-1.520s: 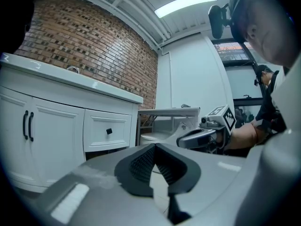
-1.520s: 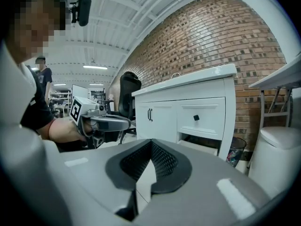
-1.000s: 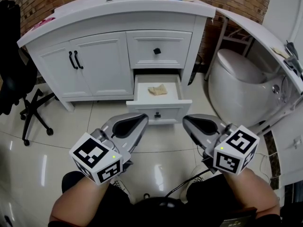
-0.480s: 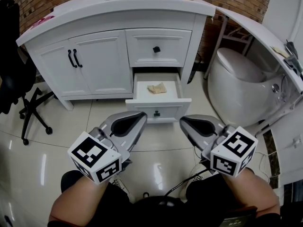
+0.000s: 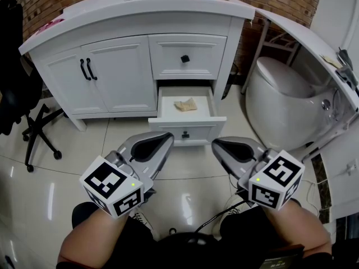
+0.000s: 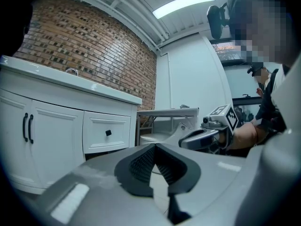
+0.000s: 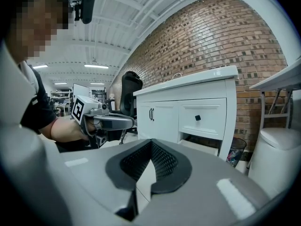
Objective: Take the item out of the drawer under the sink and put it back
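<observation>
Left gripper [image 5: 164,140] and right gripper [image 5: 217,144] are held closed and empty; the item [image 5: 185,105], ahead in the open drawer [image 5: 187,126], likely awaits retrieval: jaws must be opened, advanced.

Both are held out low in front of the person, side by side with a gap between, tips angled slightly toward each other. The left gripper [image 5: 167,139] has its jaws closed on nothing, same deal with the right gripper [image 5: 216,144]. Bare forearms [image 5: 92,234] come in from the bottom edge, with the marker cubes [image 5: 112,186] nearest the camera.
</observation>
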Motion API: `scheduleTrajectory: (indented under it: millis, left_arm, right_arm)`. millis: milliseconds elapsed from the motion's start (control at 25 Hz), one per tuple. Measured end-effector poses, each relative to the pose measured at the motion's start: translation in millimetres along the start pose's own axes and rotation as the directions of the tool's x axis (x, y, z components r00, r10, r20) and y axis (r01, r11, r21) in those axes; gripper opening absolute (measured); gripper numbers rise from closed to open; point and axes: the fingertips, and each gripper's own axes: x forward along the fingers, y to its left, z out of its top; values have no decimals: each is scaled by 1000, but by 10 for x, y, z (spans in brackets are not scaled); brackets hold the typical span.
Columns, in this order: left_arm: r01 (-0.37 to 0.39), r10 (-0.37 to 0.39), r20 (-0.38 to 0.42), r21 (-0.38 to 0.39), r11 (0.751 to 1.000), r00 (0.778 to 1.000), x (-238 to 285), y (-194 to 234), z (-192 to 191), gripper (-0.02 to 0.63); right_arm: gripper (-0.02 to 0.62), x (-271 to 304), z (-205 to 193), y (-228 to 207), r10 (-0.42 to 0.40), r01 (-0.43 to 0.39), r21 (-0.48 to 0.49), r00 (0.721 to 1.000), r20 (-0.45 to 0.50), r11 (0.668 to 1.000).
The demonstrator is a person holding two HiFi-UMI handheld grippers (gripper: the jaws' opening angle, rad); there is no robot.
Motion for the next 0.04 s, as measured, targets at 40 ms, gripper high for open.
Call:
scheduleTrajectory:
  millis: [40]
  left_arm:
    - [0, 0, -1, 0, 1000, 1000, -1, 2, 0, 6]
  right_arm:
    - [6, 3, 0, -2, 1, -1, 2, 1000, -1, 1000]
